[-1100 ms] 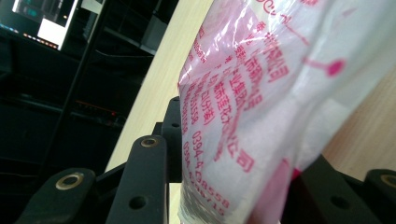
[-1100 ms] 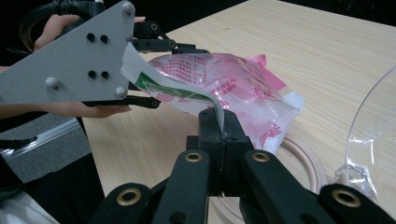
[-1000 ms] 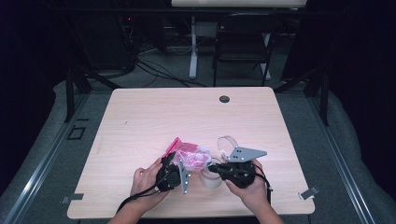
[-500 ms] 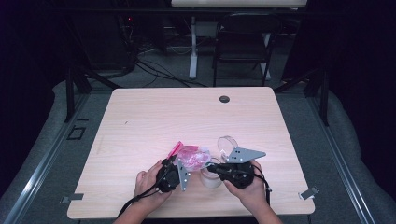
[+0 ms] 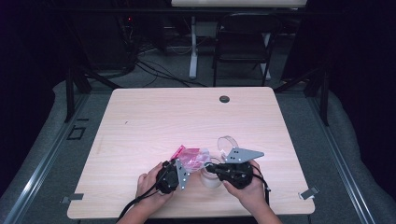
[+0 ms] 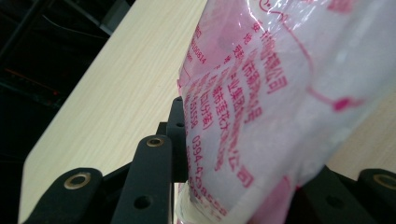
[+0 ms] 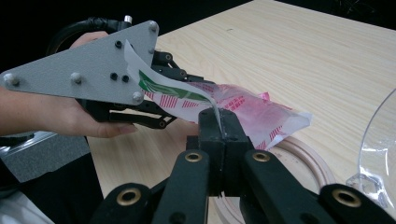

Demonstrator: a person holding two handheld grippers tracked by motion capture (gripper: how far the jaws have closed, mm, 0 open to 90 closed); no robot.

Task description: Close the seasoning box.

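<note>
Pink-printed plastic packet (image 7: 243, 109) hangs over the jar's mouth (image 7: 303, 154), its body pinched by your left gripper (image 5: 173, 173) while your right gripper (image 7: 219, 122) clamps its torn top strip. You look mid-tear; next, pull the strip away steadily so nothing spills outside.

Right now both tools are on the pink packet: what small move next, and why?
Probably pull the right tool gently away from the left tool to tear the packet open: each is clamped on it, and the jar sits just below.

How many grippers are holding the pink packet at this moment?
2. The left gripper clamps the pink packet at its near end; the right gripper pinches a torn strip at its top edge.
</note>
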